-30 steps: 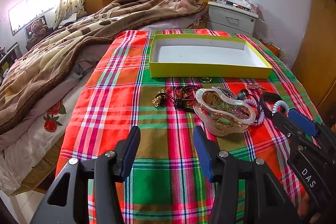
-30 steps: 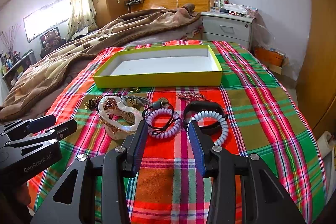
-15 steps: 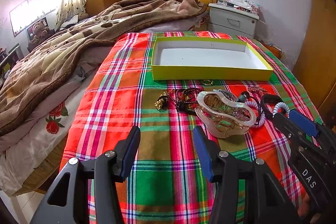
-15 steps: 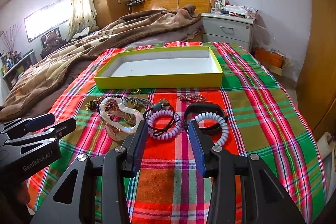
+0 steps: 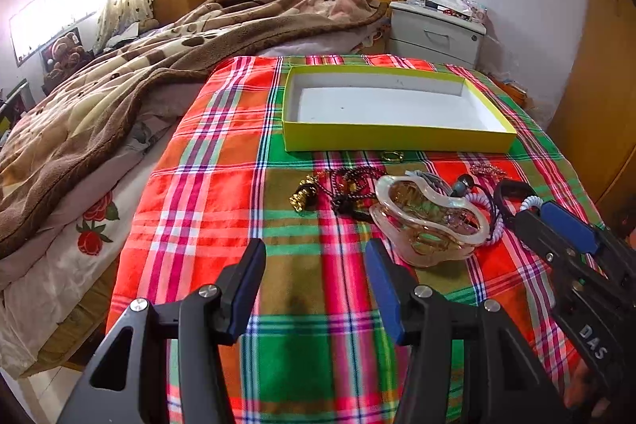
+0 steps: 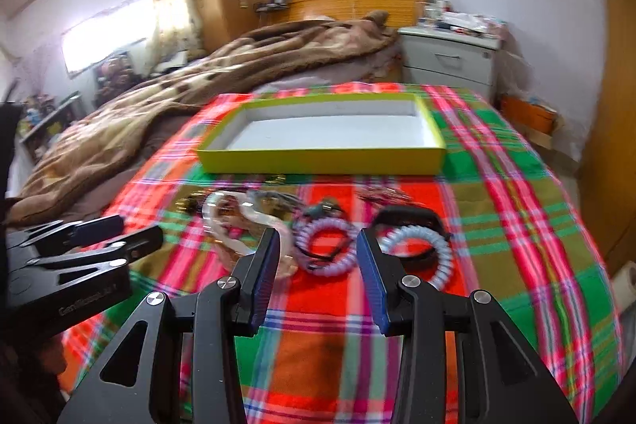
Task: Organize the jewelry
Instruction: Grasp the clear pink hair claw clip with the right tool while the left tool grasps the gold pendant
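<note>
An empty yellow box [image 5: 397,140] with a white inside [image 6: 322,157] lies on the plaid cloth. In front of it lie a clear hair claw clip [image 5: 427,219] [image 6: 246,229], a dark bead necklace with a gold charm [image 5: 304,195], a gold ring [image 5: 392,156], two pale spiral hair ties [image 6: 330,247] [image 6: 419,247], a black band [image 6: 409,217] and a small sparkly clip [image 5: 489,170]. My left gripper [image 5: 316,261] is open and empty, short of the necklace. My right gripper [image 6: 316,249] is open and empty, just short of the left spiral tie.
The plaid cloth [image 5: 222,185] covers the foot of a bed. A brown blanket [image 5: 99,98] lies heaped at the left. A white nightstand [image 5: 435,32] stands behind the box. A wooden wardrobe [image 5: 596,114] is at the right.
Both grippers have pulled back and risen slightly, so the jewelry and box sit a little farther away. The right view is blurred from motion. Nothing was picked up.
</note>
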{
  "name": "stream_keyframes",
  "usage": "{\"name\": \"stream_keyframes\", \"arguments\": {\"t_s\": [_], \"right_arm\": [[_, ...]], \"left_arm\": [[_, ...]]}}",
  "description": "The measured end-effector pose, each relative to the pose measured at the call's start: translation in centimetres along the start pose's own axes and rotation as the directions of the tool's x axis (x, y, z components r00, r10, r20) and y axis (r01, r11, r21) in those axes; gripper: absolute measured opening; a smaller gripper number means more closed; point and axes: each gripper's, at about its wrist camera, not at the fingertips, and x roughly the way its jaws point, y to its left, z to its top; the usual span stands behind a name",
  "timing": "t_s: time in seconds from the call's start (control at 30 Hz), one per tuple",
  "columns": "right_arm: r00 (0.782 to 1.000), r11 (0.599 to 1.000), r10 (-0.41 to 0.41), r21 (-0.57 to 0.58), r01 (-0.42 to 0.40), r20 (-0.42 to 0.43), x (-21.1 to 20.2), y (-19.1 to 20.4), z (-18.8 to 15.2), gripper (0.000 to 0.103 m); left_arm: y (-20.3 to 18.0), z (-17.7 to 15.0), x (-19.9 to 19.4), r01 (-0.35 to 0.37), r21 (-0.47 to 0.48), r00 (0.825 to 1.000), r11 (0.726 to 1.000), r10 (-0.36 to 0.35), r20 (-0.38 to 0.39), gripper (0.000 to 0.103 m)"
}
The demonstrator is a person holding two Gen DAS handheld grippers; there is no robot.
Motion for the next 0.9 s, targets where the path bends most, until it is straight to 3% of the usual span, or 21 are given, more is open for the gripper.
{"name": "stream_keyframes", "arguments": {"t_s": [0.13,0.27,0.4,0.5,0.77,0.83,0.87,0.9], "right_arm": [[0.987,0.985,0.159,-0.058,-0.161,-0.027,0.6,0.8,0.8,0.041],[0.972,0.964,0.219,-0.136,-0.230,-0.090,2.2,1.9,1.4,0.041],[0.958,0.935,0.245,-0.226,-0.275,-0.149,3.5,3.2,1.6,0.041],[0.946,0.918,0.248,-0.262,-0.298,-0.207,4.9,3.9,1.6,0.041],[0.936,0.909,0.207,-0.299,-0.291,-0.284,6.8,4.5,1.0,0.041],[0.942,0.912,0.193,-0.303,-0.276,-0.276,6.8,4.5,0.9,0.034],[0.944,0.912,0.188,-0.307,-0.270,-0.273,6.8,4.5,0.9,0.023],[0.943,0.912,0.194,-0.304,-0.275,-0.271,6.7,4.5,0.9,0.019]], "left_arm": [[2.4,0.8,0.4,0.025,-0.056,1.000,0.998,-0.025,-0.006,0.054],[4.2,0.9,0.8,0.031,-0.099,0.999,0.995,-0.032,-0.012,0.054],[5.3,1.1,1.6,0.072,-0.127,0.996,0.989,-0.078,-0.044,0.054],[5.5,1.2,1.9,0.064,-0.114,0.997,0.991,-0.069,-0.043,0.054],[6.5,1.4,2.8,0.119,-0.133,0.989,0.984,-0.130,-0.073,0.054],[6.7,1.4,3.1,0.123,-0.137,0.987,0.983,-0.136,-0.085,0.054],[6.7,1.3,3.2,0.122,-0.136,0.987,0.983,-0.135,-0.092,0.054],[6.8,1.3,3.3,0.124,-0.138,0.986,0.983,-0.138,-0.097,0.054]]}}
